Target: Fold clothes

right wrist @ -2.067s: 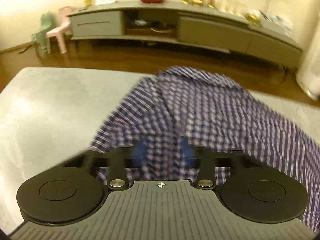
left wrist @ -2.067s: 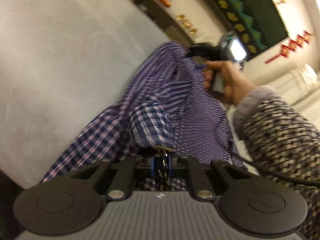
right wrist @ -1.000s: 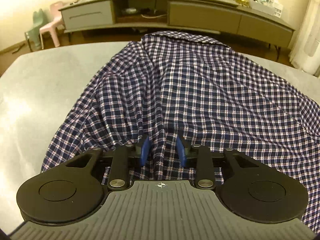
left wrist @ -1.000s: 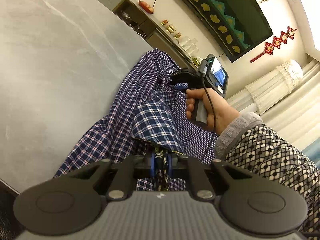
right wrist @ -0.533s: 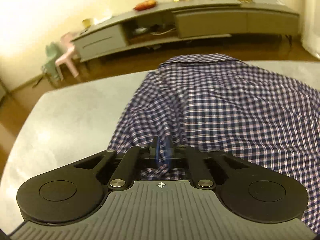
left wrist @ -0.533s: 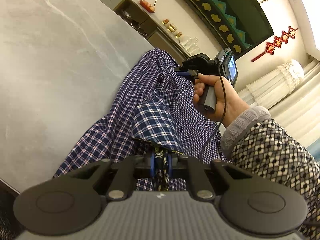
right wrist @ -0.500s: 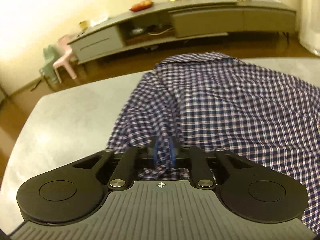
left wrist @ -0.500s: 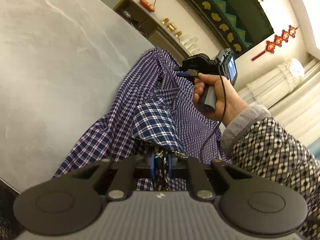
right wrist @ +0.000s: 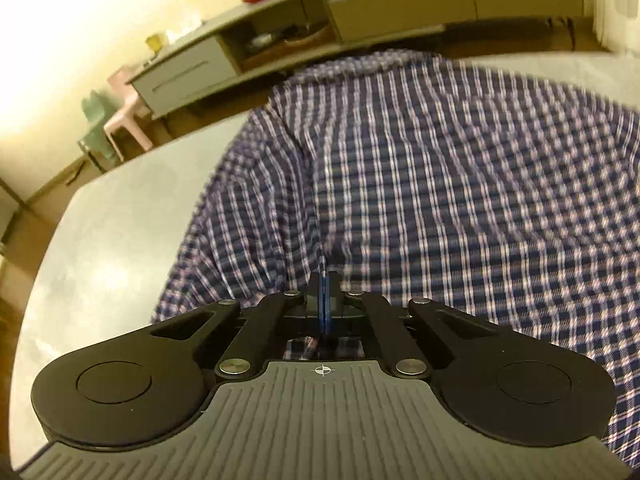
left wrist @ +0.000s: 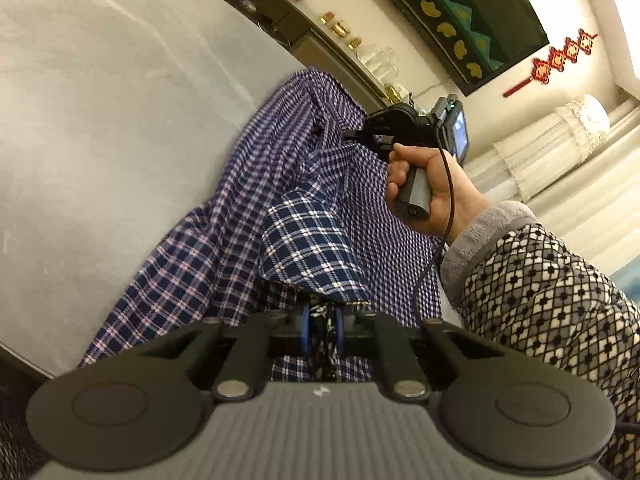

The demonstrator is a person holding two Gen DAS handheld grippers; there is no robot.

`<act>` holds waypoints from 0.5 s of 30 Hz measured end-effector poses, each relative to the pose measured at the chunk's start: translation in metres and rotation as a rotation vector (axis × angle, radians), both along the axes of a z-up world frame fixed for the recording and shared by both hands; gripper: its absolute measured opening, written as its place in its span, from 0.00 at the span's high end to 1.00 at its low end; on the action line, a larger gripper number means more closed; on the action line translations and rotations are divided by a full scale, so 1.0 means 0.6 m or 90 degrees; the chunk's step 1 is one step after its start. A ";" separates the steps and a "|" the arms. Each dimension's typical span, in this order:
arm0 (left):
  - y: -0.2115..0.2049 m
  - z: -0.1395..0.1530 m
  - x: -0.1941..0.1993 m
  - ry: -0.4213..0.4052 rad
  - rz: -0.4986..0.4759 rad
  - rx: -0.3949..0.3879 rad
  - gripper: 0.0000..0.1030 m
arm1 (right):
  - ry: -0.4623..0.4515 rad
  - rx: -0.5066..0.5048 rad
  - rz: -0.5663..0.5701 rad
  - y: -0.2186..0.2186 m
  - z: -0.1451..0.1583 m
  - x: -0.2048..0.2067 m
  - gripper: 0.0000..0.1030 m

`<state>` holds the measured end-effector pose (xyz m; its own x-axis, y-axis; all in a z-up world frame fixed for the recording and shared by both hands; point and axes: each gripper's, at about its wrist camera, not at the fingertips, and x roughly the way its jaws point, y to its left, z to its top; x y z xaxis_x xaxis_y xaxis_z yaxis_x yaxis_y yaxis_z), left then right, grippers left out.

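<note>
On the grey marbled table a blue checked shirt is spread out, rumpled, with one end reaching toward the far edge of the table and the near end hanging close to the front edge. So, two grab points can be seen here. The left tongs are pinched together on a bunched fold of the shirt's near edge, and a flap of the cloth is draped up and over just above the blue fingertips. The right tongs are clamped too, blue pads pressed flat against each other with a thin ridge of fabric caught between them, seen right at the crease running down the shirt in the right wrist view.

From the left wrist view, the right tongs are seen held up over the far part of the shirt by a hand, with a bit of cloth pulled up to the tip. A fuzzy grey cuff and a black-and-white patterned sleeve are visible behind that hand, and a black cable is dangling from the handle.

The cloth in the right wrist view is pretty blurred. Behind the table a long low grey cabinet is set along the wall, and small pink and green plastic chairs are tucked at its left end.
</note>
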<state>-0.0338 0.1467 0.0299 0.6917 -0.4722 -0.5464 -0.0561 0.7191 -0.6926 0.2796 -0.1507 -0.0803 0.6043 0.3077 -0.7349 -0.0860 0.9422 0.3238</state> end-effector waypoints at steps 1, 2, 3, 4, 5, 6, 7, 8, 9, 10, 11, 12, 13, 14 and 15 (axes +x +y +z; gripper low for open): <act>0.002 0.001 -0.002 -0.005 0.007 0.003 0.89 | -0.012 -0.003 0.002 0.007 0.009 -0.002 1.00; 0.004 0.000 -0.005 -0.007 0.013 0.005 0.89 | -0.025 0.000 0.007 0.016 0.019 -0.004 1.00; 0.006 -0.001 -0.007 -0.006 0.020 0.006 0.89 | -0.037 -0.001 0.012 0.027 0.030 -0.006 1.00; 0.008 -0.002 -0.009 -0.005 0.027 0.006 0.89 | -0.050 -0.012 0.022 0.041 0.041 -0.010 1.00; 0.009 -0.003 -0.011 -0.004 0.032 0.007 0.89 | -0.067 -0.034 0.034 0.059 0.052 -0.015 1.00; 0.008 -0.004 -0.012 -0.001 0.031 0.008 0.89 | -0.085 -0.063 0.051 0.079 0.061 -0.021 1.00; 0.007 -0.007 -0.013 0.003 0.024 0.008 0.89 | -0.103 -0.101 0.075 0.102 0.068 -0.027 1.00; 0.004 -0.009 -0.012 0.009 0.014 0.008 0.89 | -0.118 -0.143 0.103 0.127 0.074 -0.034 1.00; 0.001 -0.011 -0.012 0.015 0.005 0.007 0.89 | -0.125 -0.178 0.124 0.148 0.074 -0.039 1.00; -0.002 -0.014 -0.012 0.022 -0.002 0.006 0.89 | -0.120 -0.202 0.137 0.163 0.064 -0.041 1.00; -0.003 -0.017 -0.014 0.027 -0.008 0.006 0.89 | -0.115 -0.226 0.149 0.178 0.054 -0.043 1.00; -0.005 -0.019 -0.017 0.027 -0.013 0.006 0.89 | -0.110 -0.250 0.161 0.192 0.045 -0.045 1.00; -0.006 -0.018 -0.019 0.024 -0.020 0.006 0.89 | -0.106 -0.274 0.173 0.207 0.035 -0.046 1.00; -0.006 -0.017 -0.020 0.022 -0.027 0.006 0.89 | -0.101 -0.298 0.185 0.222 0.025 -0.048 1.00; -0.005 -0.016 -0.022 0.018 -0.032 0.003 0.89 | -0.096 -0.322 0.198 0.237 0.016 -0.050 1.00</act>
<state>-0.0469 0.1436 0.0204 0.6509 -0.5036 -0.5681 -0.0390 0.7252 -0.6874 0.2494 -0.0086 -0.0710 0.6506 0.1217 -0.7496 -0.3913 0.8997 -0.1936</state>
